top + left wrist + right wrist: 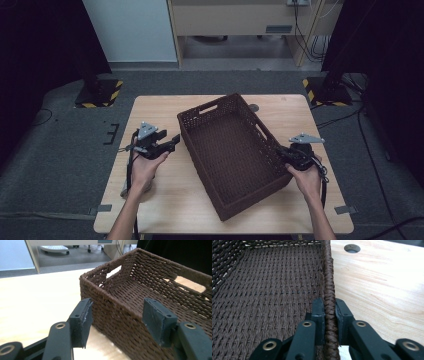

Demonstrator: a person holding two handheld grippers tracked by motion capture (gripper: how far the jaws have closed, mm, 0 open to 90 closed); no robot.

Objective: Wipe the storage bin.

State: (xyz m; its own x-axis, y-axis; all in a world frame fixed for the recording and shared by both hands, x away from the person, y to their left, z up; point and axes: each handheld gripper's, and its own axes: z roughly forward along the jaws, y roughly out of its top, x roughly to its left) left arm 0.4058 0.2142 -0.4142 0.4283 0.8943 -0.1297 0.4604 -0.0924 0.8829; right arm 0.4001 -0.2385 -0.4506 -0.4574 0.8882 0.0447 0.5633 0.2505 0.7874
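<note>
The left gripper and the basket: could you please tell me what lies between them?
Nothing: in the left gripper view, the open left gripper straddles the near wall of the basket, with bare table beside it.

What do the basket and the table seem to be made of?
The basket looks woven from dark brown cord or wicker, matte; rows of plaited strands and a braided rim show in the right gripper view, where the right claw grips that rim. Which fibre it is, I cannot tell. The table looks like pale wood or wood-look laminate, smooth, with visible grain.
</note>
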